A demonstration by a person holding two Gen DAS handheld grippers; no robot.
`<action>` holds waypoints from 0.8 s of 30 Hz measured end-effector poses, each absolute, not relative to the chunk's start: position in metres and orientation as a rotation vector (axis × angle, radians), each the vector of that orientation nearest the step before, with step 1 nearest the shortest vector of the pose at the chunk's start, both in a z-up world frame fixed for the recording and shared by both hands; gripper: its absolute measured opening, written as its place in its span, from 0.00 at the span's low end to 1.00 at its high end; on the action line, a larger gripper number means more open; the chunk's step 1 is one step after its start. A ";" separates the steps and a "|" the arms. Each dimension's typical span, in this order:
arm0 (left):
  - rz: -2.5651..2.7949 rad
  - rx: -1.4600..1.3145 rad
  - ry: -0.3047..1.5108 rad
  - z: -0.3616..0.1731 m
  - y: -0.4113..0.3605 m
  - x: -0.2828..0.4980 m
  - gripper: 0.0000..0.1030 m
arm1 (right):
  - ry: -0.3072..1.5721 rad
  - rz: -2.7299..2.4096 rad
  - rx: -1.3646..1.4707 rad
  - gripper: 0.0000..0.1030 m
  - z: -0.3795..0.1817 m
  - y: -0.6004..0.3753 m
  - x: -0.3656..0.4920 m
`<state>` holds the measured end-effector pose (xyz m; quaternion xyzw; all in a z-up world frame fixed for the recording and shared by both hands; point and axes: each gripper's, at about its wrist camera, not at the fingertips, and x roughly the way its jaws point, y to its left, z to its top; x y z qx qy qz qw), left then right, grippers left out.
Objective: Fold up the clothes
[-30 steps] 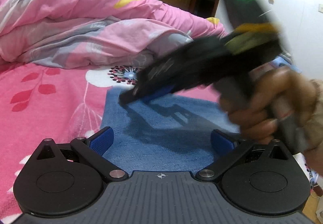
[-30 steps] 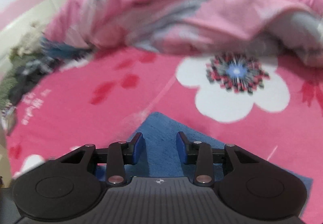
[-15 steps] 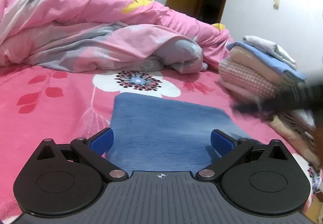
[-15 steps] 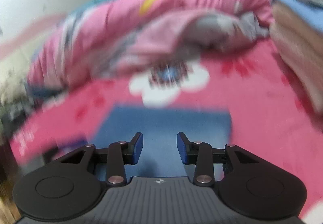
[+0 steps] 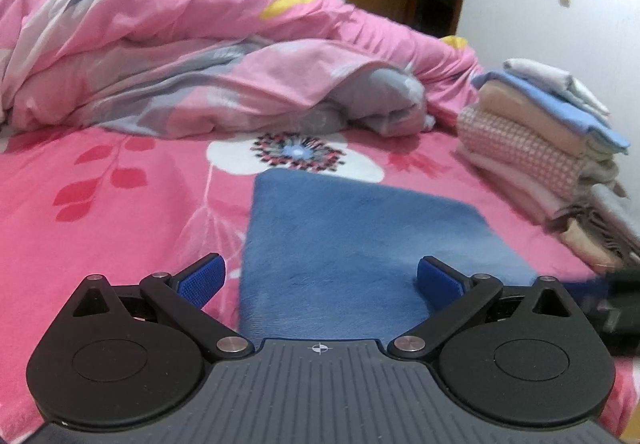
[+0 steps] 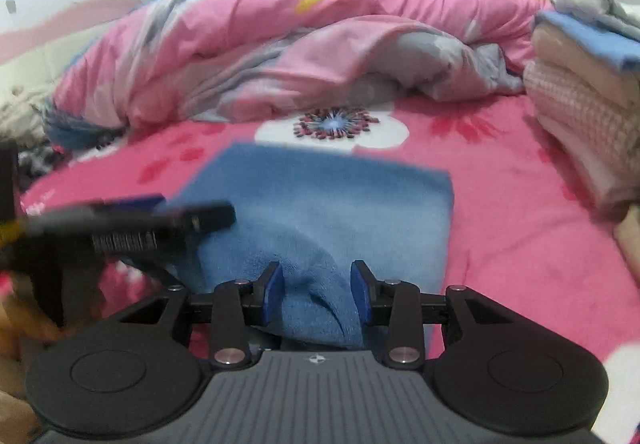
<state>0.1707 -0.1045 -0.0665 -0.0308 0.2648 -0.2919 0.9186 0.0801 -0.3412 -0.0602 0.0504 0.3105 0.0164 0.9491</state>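
Since a second ago: right gripper swung off its pass across the left camera's view and brought down to the near edge of the blue cloth. Now bunching a raised fold of that cloth between its two fingers, jaws narrow but not fully pressed together; grasp looks begun rather than firm. Left gripper spread wide, holding nothing, poised over the cloth's near left corner.

Meaning for the task, as a judgement: near edge being gathered, probably for lifting over, or for carrying to the stack of folded clothes at 2 o'clock.

Blue cloth lying flat as a neat rectangle on the pink floral sheet, below the heaped quilt at 12 o'clock. Long axis seemingly running 6 to 12 o'clock, far short edge toward the white flower print; fisheye makes proportions uncertain.
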 end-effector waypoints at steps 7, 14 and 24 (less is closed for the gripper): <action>-0.614 -0.089 0.541 -0.065 -0.101 0.169 1.00 | 0.587 0.028 0.082 0.40 -0.066 -0.337 0.069; -0.633 -0.003 0.590 -0.075 -0.118 0.168 1.00 | 0.564 0.019 0.062 0.40 -0.070 -0.334 0.061; -0.636 -0.029 0.600 -0.076 -0.110 0.167 1.00 | 0.512 0.046 0.129 0.41 -0.042 -0.349 0.038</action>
